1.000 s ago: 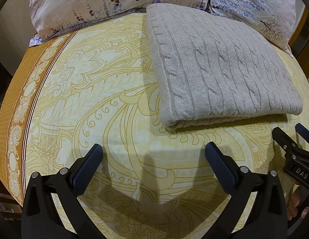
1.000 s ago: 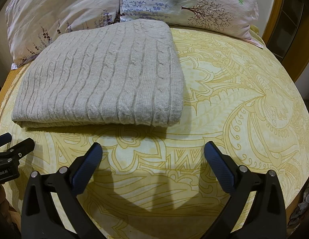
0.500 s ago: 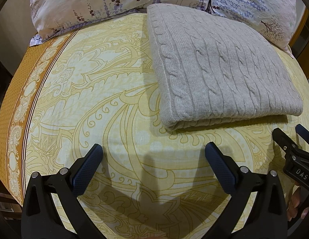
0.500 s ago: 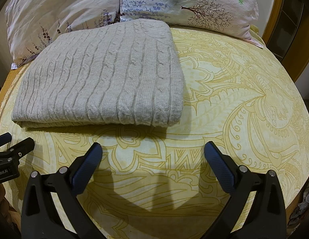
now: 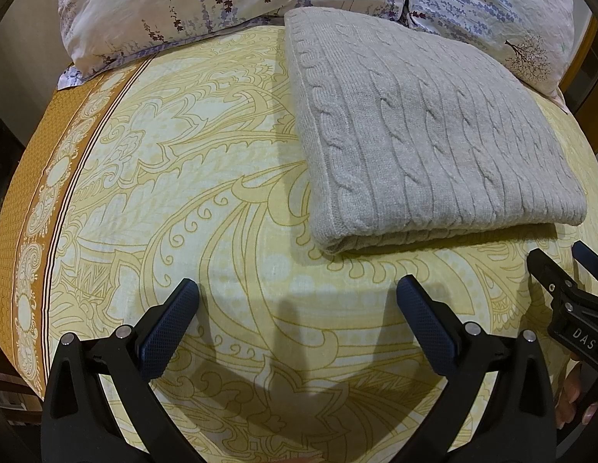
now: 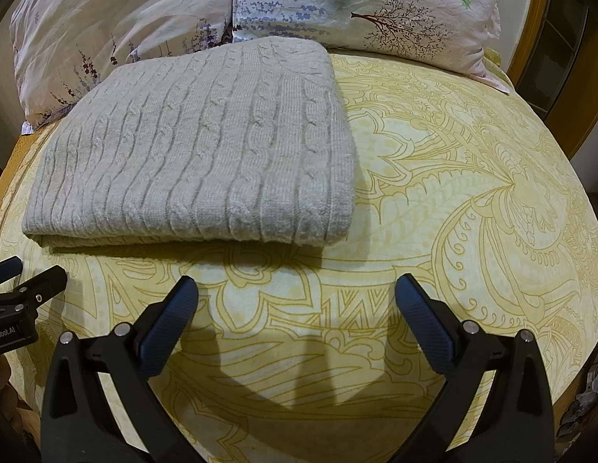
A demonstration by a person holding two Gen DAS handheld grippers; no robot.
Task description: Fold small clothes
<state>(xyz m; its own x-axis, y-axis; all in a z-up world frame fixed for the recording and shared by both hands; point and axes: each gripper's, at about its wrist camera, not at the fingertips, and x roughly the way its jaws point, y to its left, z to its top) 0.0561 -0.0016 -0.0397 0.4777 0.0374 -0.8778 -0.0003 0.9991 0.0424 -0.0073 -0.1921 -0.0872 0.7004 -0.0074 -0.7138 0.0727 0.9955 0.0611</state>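
A grey cable-knit sweater (image 5: pixel 422 131) lies folded into a neat rectangle on the yellow patterned bedsheet (image 5: pixel 206 193), its far edge against the pillows. The same sweater (image 6: pixel 206 146) fills the upper left of the right wrist view. My left gripper (image 5: pixel 297 293) hovers open over bare sheet, short of the sweater's near left corner. Its fingers hold nothing. My right gripper (image 6: pixel 295 293) is open too, just short of the sweater's near right corner. Each gripper shows at the edge of the other's view: the right gripper (image 5: pixel 565 289) and the left gripper (image 6: pixel 25 277).
Two floral pillows (image 5: pixel 229 4) (image 6: pixel 360 7) lie at the head of the bed. An orange border band (image 5: pixel 32 200) runs down the sheet's left edge. A wooden bed frame (image 6: pixel 530 23) rises at the right. A hand (image 5: pixel 572 401) shows at the lower right.
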